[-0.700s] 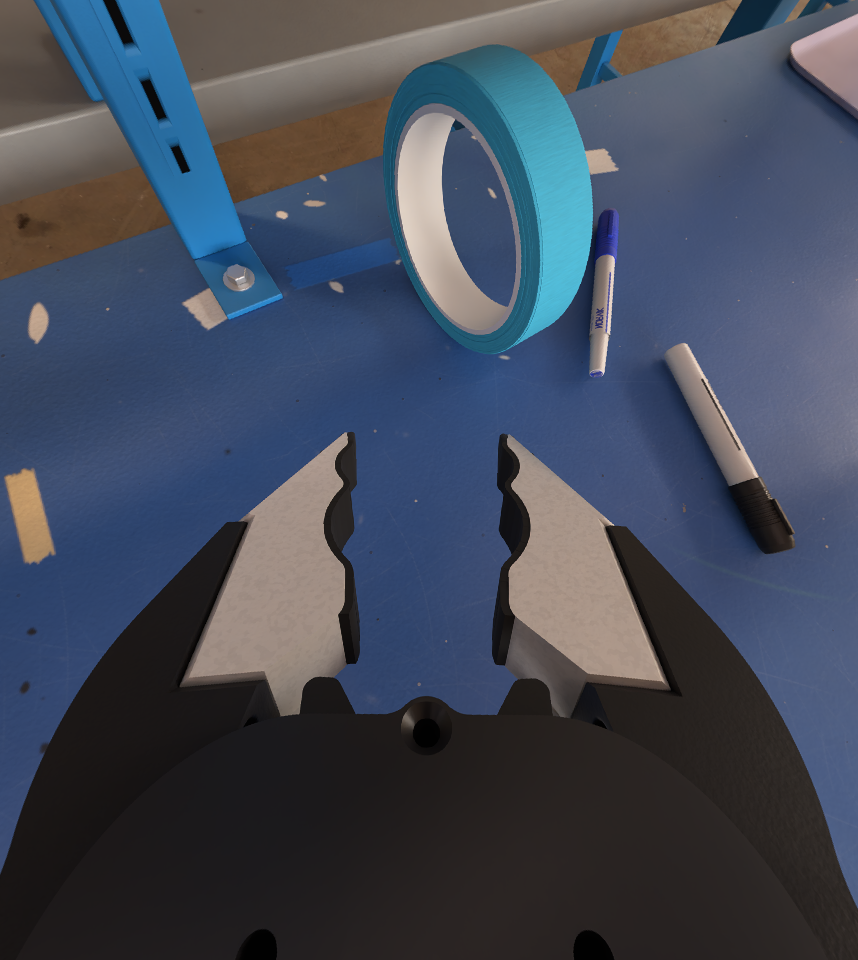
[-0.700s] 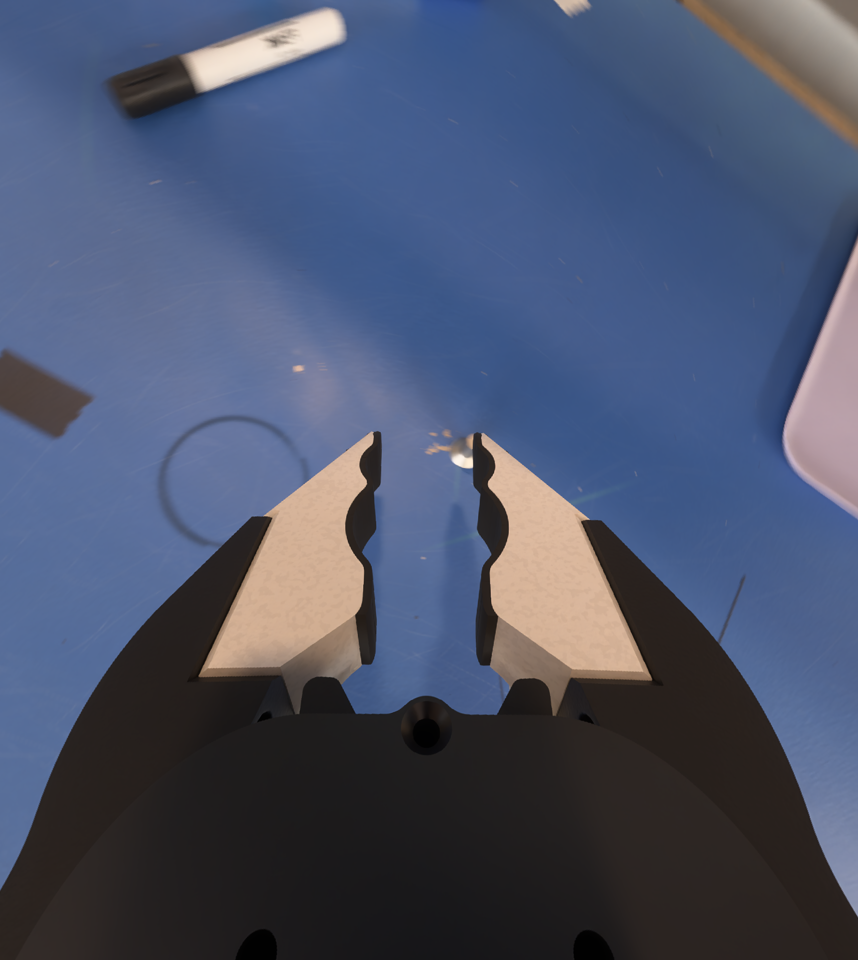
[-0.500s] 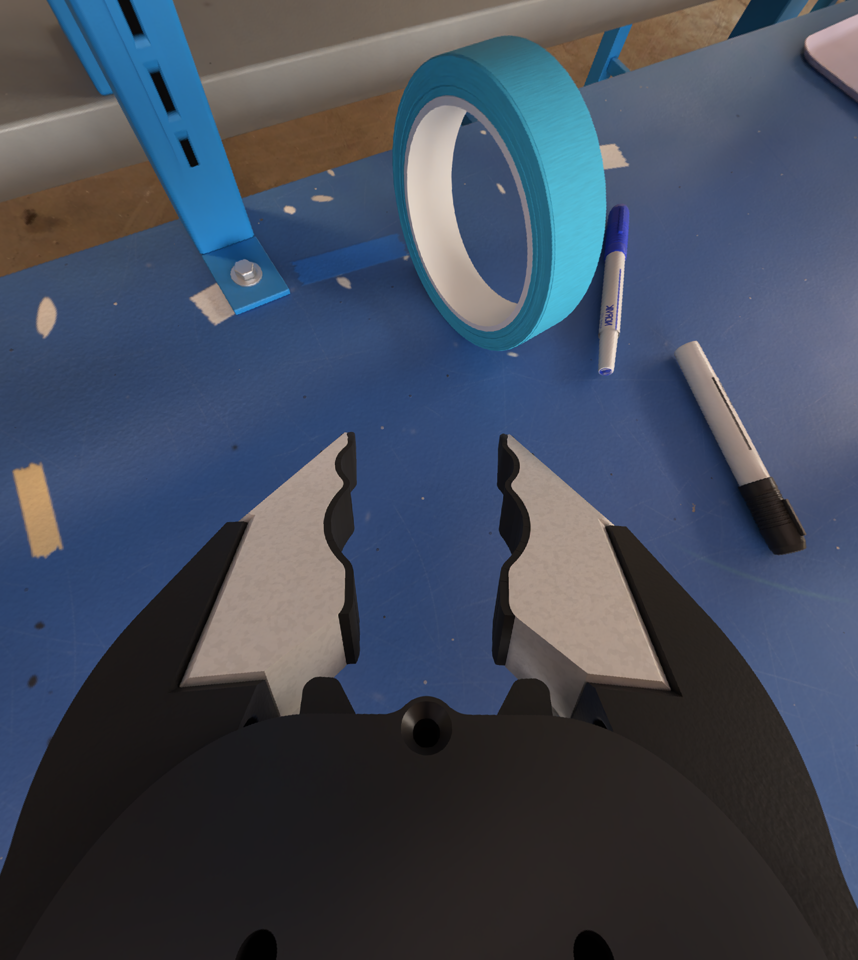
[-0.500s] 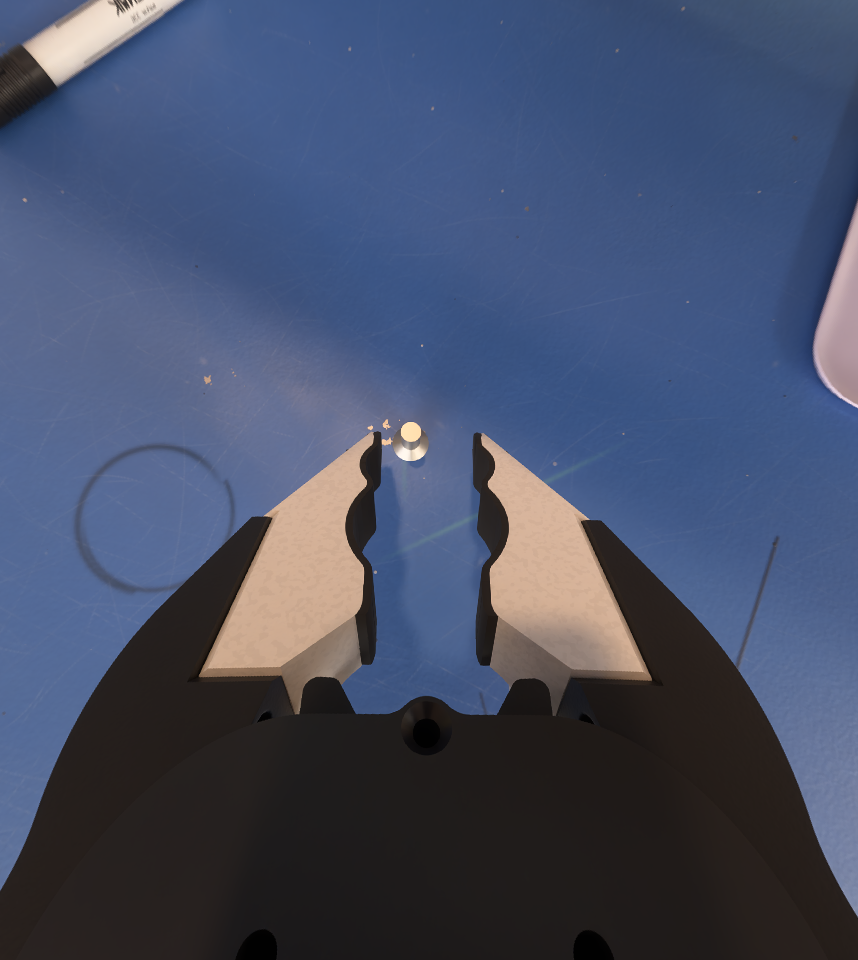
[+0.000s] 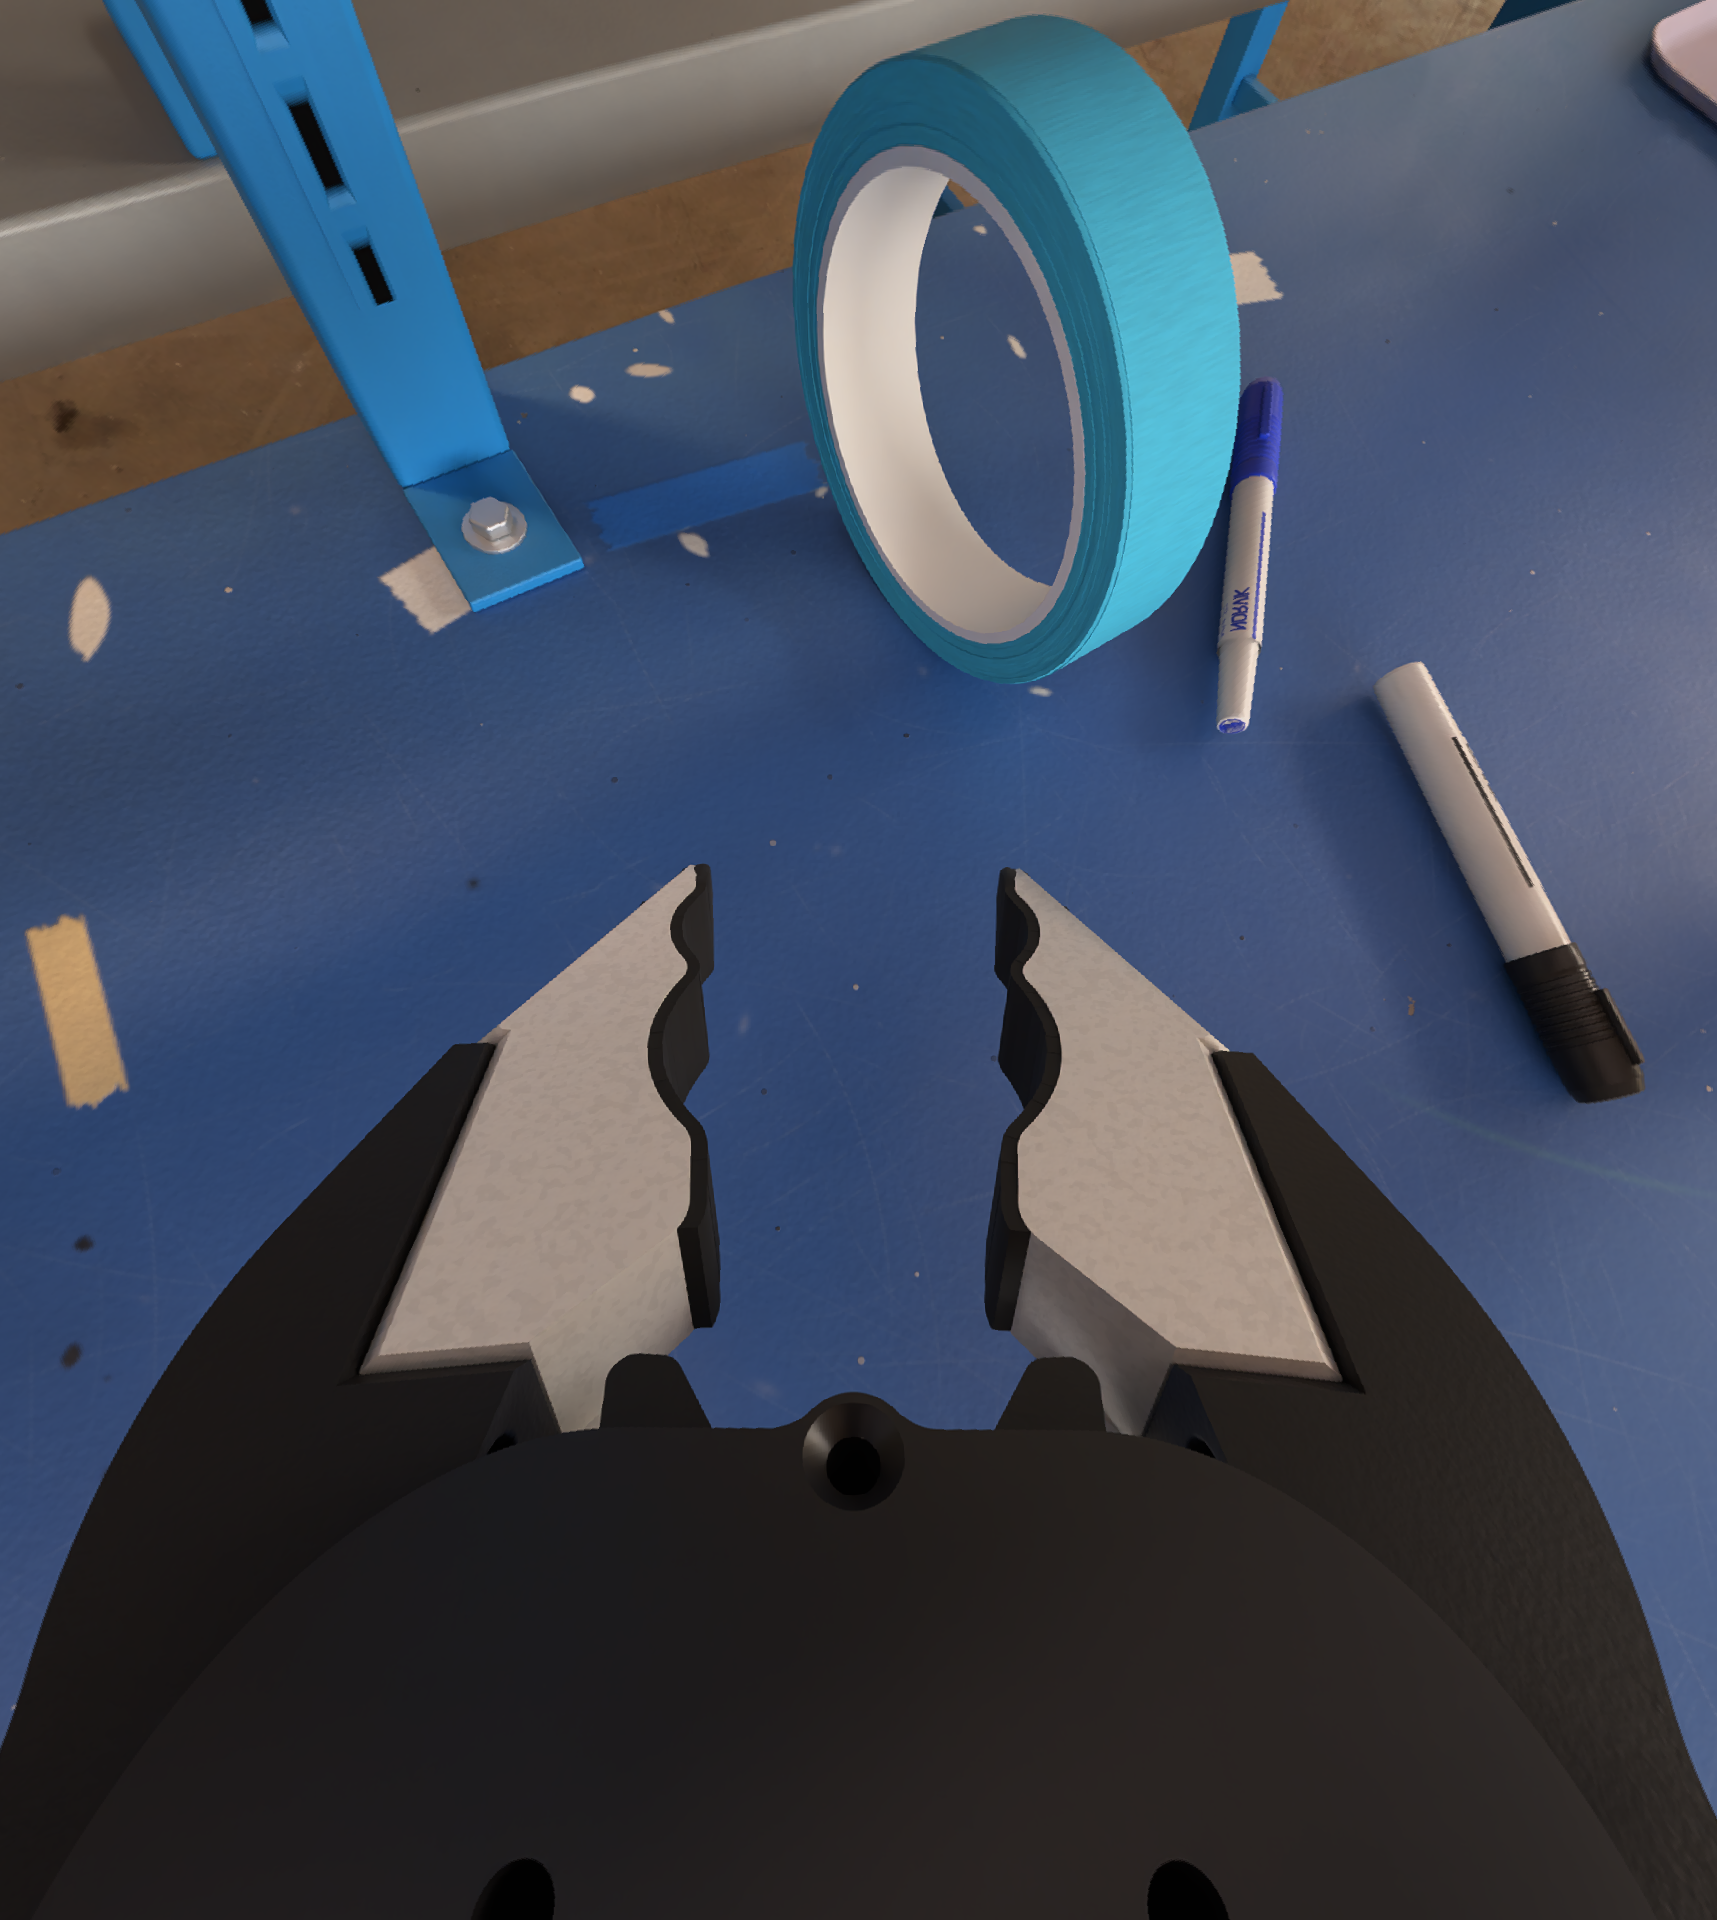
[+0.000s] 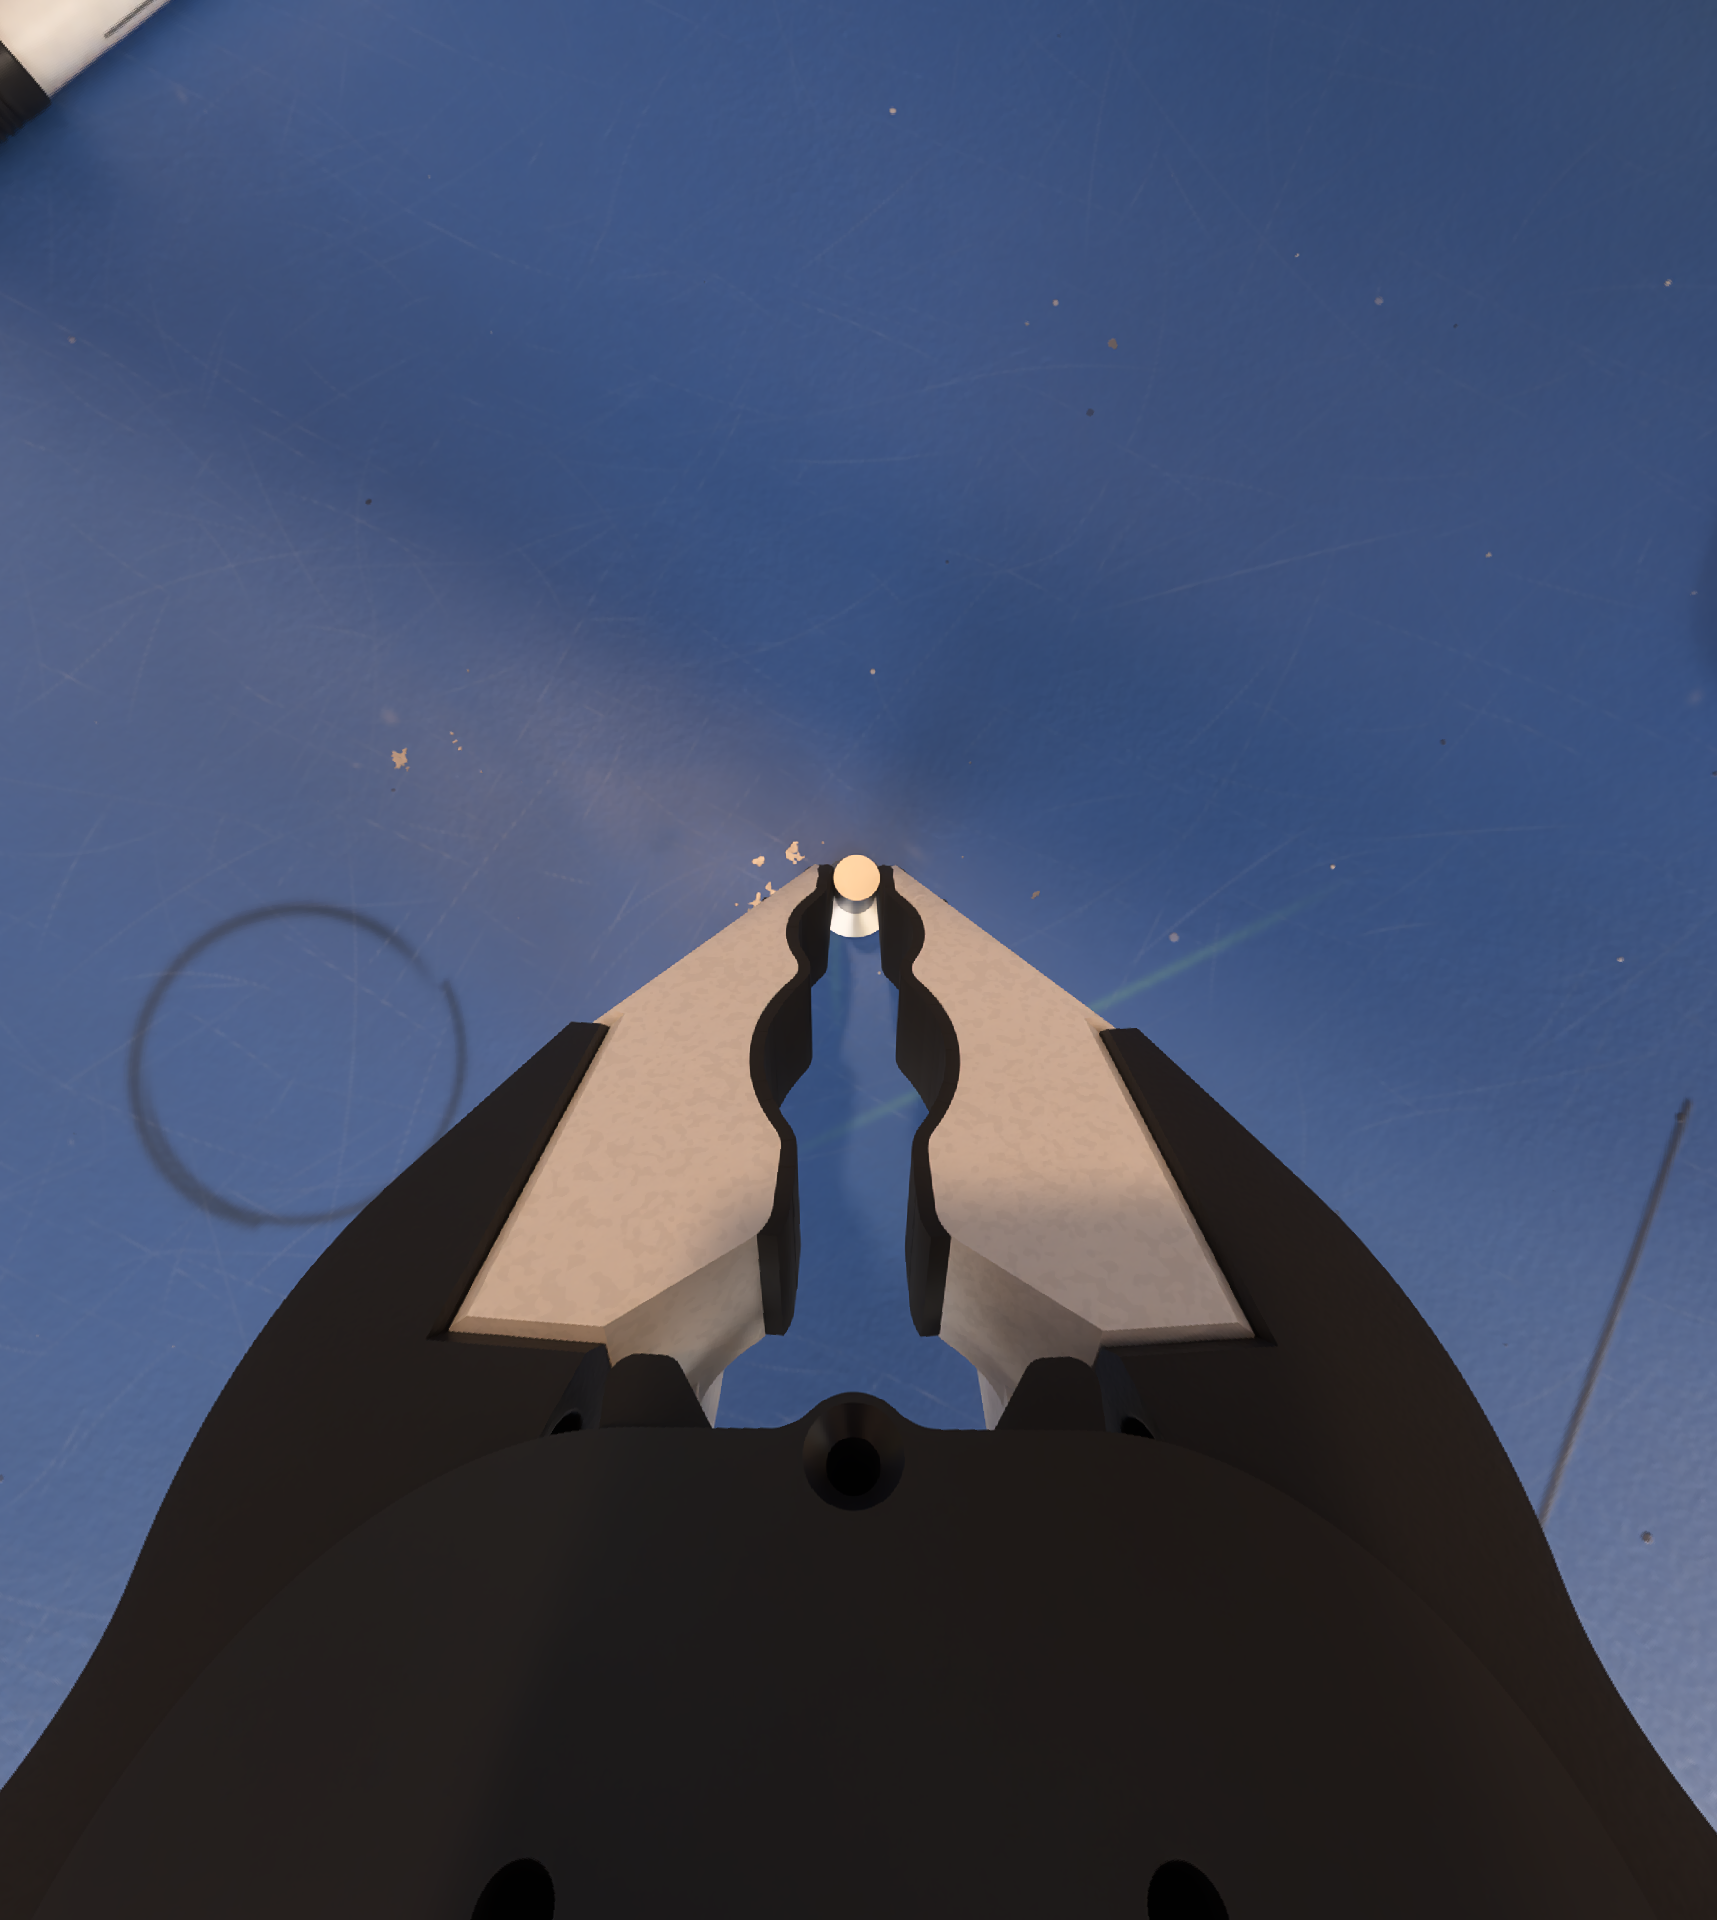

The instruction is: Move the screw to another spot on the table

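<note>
The right gripper has closed its fingers since half a second ago. Then they stood wide apart, with the screw just past their tips. Now the tips pinch the little screw from both sides, and its round end pokes out in front. This looks like a good hold, so lifting it comes next, I think. From this angle it is hard to tell if the screw has left the blue worktop yet.

The left gripper has its fingers wide apart with nothing between them. It has moved a little but does no work.

Counting: one screw. One roll of blue tape stands on its edge, far ahead of the left fingers. Two pens lie ahead to their right: a thin blue pen and a fat black-capped marker. One drawn ring lies left of the right fingers
</note>
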You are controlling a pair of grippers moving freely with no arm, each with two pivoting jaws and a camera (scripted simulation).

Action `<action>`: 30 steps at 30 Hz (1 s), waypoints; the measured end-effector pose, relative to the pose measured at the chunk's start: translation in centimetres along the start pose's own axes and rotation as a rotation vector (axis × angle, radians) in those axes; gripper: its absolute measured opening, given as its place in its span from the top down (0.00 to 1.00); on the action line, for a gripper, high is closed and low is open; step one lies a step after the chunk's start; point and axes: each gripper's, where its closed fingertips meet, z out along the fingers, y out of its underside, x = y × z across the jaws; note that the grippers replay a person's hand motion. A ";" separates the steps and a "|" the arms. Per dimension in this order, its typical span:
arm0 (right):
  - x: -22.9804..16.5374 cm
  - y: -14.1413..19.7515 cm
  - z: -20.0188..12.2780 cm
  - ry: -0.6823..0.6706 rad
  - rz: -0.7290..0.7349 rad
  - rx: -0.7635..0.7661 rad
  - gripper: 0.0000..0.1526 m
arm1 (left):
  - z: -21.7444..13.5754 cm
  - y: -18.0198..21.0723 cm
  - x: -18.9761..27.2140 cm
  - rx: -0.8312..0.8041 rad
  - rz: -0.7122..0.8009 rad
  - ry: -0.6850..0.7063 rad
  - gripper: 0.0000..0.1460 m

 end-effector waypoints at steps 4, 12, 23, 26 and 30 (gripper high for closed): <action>-1.0 -1.1 -1.2 0.002 -0.060 0.035 0.95 | 0.0 0.0 -0.1 -0.001 0.001 -0.002 0.63; -16.8 1.1 -4.5 -0.403 -0.480 0.024 0.95 | -0.2 0.0 -0.6 0.001 -0.006 -0.015 0.63; -20.9 4.5 -3.9 -0.552 -0.541 -0.055 0.95 | 0.0 0.3 -0.6 -0.014 0.009 -0.021 0.63; -20.9 4.4 -3.9 -0.551 -0.531 -0.054 0.92 | -0.1 0.3 -0.6 -0.012 0.004 -0.015 0.63; -20.9 2.1 -5.4 -0.594 -0.436 0.068 0.81 | -0.2 0.2 -0.6 -0.012 0.006 -0.018 0.63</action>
